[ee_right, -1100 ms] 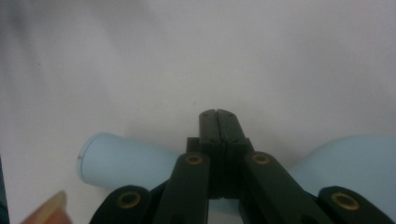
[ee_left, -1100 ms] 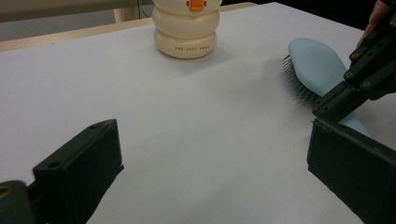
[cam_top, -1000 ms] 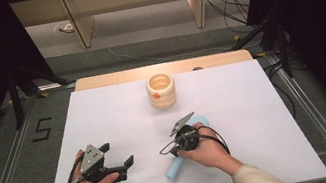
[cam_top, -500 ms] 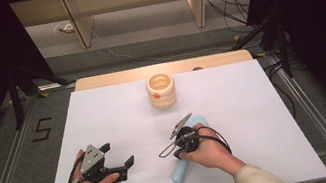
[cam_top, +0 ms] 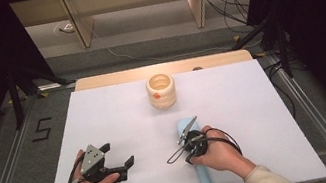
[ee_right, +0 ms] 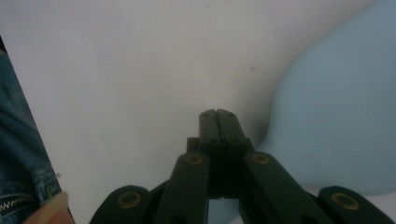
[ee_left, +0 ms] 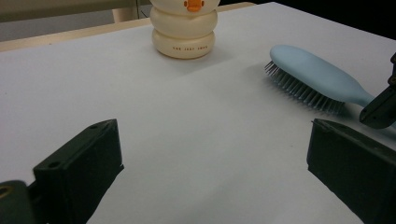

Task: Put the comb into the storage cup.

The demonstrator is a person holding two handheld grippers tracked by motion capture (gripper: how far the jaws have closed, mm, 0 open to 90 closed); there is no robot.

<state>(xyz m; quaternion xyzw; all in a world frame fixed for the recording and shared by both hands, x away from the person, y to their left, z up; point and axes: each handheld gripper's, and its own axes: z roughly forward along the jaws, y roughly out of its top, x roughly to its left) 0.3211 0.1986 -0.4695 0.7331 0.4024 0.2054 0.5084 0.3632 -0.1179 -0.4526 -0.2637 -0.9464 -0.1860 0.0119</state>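
Note:
A light blue hairbrush (cam_top: pixel 205 175) lies on the white table (cam_top: pixel 260 105), its head toward the far side and its handle toward the near edge. My right gripper (cam_top: pixel 192 145) hovers over the brush and points down. In the right gripper view the right gripper (ee_right: pixel 218 115) is shut on nothing, with the brush (ee_right: pixel 336 116) just beside its tips. My left gripper (cam_top: pixel 118 153) rests open at the near left. In the left gripper view the left gripper (ee_left: pixel 212 130) has wide jaws, the bristles of the brush (ee_left: pixel 317 74) facing down.
A cream ringed holder with an orange duck beak (cam_top: pixel 161 91) stands at the far middle of the table, and the same holder (ee_left: pixel 184 28) is straight ahead of the left gripper. Cables and frame legs lie beyond the table's far edge.
The brush has turned under the right hand: its handle end has swung from the left toward the right and the near edge. The left gripper has kept still.

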